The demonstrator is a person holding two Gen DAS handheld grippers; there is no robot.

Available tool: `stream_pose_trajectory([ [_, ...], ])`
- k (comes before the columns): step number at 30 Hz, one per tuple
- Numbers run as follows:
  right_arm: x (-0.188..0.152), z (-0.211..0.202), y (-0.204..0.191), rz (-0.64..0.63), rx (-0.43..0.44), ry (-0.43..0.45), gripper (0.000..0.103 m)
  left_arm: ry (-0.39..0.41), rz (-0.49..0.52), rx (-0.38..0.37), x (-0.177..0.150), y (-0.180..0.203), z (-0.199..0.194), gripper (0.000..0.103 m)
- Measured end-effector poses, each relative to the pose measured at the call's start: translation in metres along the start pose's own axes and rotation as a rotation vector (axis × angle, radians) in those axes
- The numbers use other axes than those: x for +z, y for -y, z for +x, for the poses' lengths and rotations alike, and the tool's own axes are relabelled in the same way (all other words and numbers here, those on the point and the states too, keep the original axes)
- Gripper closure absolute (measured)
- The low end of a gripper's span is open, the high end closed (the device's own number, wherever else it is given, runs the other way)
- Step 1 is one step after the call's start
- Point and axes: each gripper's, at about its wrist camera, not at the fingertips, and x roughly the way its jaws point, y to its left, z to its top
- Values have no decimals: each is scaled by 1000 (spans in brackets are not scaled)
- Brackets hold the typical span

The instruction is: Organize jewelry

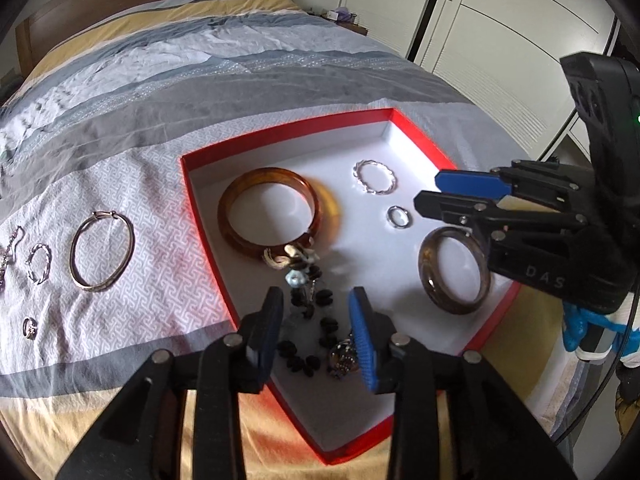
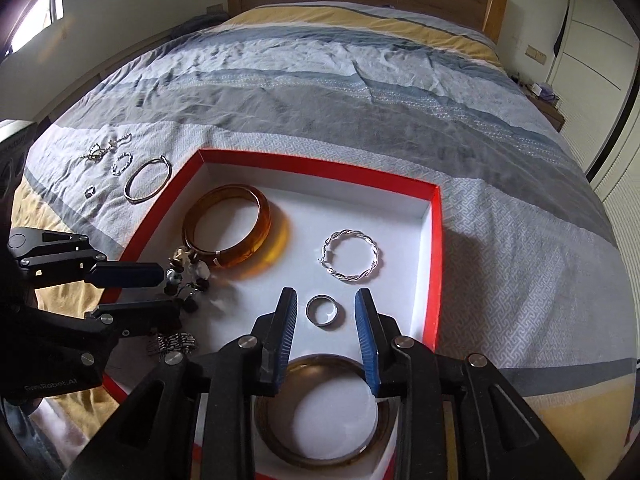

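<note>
On the bed, over a striped grey and yellow cover, sits a shallow red box with a white floor, and most of the jewelry lies inside it. An amber bangle rests at the far left of the box, a twisted silver hoop to its right, and a small silver ring nearer. A smoky bangle lies at the near right corner. The left gripper hovers over a dark beaded bracelet, jaws wide and holding nothing. The right gripper hangs above the smoky bangle, jaws also wide and empty. Left of the box, on the cover, lie a thin gold bangle, a small twisted hoop, a tiny ring and a chain.
</note>
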Motion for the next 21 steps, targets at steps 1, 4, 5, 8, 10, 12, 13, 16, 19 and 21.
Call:
stream_pose_trajectory([
  [1, 0, -8, 0, 7, -4, 10, 72, 4, -3, 2, 0, 1, -7, 70],
  [4, 0, -37, -1, 53, -6, 48, 70, 10, 1, 23, 0, 9, -29, 70],
  [5, -2, -47, -2, 70, -3, 62, 68, 8, 4, 38, -1, 13, -37, 70],
  [8, -9, -77, -10, 102, 2, 100, 63, 7, 15, 93, -6, 21, -64, 70],
  [10, -15, -96, -16, 119, 4, 120, 60, 21, 20, 120, -9, 25, -83, 70],
  [12, -22, -112, -23, 124, -5, 132, 60, 37, 20, 131, -14, 29, -103, 70],
  [13, -25, -119, -27, 121, -13, 138, 60, 48, 25, 139, -16, 31, -112, 70],
  [16, -34, -137, -39, 119, -17, 149, 60, 76, 29, 162, -23, 34, -137, 70],
  [19, -41, -149, -51, 123, -18, 157, 60, 100, 29, 180, -32, 36, -160, 70],
  [21, -44, -156, -59, 130, -10, 164, 60, 124, 29, 182, -39, 38, -178, 70],
])
